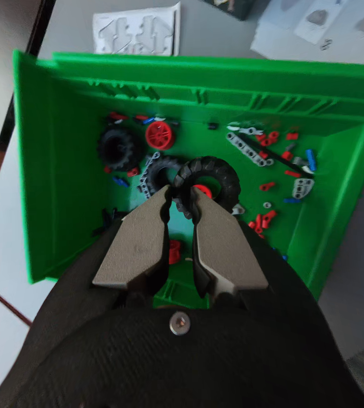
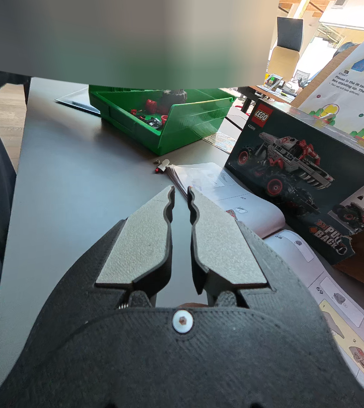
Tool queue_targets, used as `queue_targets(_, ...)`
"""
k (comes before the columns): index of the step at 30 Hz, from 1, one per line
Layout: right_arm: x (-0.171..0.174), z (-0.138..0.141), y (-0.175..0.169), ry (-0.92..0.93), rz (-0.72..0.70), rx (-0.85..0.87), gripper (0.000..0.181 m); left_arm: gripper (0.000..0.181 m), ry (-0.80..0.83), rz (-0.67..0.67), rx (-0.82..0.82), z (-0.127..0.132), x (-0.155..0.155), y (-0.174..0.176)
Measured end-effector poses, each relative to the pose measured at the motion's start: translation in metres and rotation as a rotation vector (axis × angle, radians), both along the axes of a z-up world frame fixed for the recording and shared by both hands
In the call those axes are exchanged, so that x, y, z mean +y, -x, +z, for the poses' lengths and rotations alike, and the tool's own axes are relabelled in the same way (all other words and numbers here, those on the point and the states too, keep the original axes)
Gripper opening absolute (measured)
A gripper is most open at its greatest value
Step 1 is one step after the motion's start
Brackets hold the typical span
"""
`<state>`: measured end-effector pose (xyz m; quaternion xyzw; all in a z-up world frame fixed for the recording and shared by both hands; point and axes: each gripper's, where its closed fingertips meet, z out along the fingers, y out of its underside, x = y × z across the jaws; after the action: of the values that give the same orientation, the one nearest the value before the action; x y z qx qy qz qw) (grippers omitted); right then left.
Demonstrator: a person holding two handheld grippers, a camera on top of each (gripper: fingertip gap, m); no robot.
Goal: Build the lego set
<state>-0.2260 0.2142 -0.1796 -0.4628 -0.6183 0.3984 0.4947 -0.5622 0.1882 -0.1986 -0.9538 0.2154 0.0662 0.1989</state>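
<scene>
Left tool gripping a tyre over the bin; right tool idle above the tabletop.

In the left wrist view, the left tool pinched the near wall of a black knobbly rubber tyre, its hole facing the camera, above the green plastic bin of scattered pieces. In the right wrist view, the right tool hovered narrowly parted and empty over the grey tabletop, pointing toward the open instruction booklet.
</scene>
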Motion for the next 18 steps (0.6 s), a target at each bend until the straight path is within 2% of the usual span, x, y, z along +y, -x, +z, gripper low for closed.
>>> queue_targets(1, 0.000, 0.000, 0.000, -0.001, -0.001, -0.002, 0.008, 0.014, 0.024, 0.032, 0.029, -0.004, -0.002, 0.013)
queue_targets(5, 0.001, 0.001, 0.002, -0.012, -0.009, 0.005, 0.008, 0.011, -0.056, 0.106, -0.010, -0.012, 0.010, 0.029)
queue_targets(8, 0.002, 0.002, 0.003, -0.012, -0.017, 0.012, 0.007, 0.012, -0.114, 0.144, 0.063, -0.011, 0.012, 0.047)
queue_targets(10, 0.003, 0.001, 0.004, -0.012, -0.022, 0.013, 0.007, 0.019, -0.163, 0.165, 0.100, -0.006, 0.013, 0.055)
queue_targets(15, 0.003, 0.005, 0.005, -0.004, -0.019, 0.041, 0.009, 0.021, -0.252, 0.186, 0.047, 0.011, 0.009, 0.057)
queue_targets(18, 0.005, 0.004, 0.007, -0.003, -0.027, 0.037, 0.010, 0.023, -0.243, 0.166, -0.007, 0.008, 0.004, 0.049)
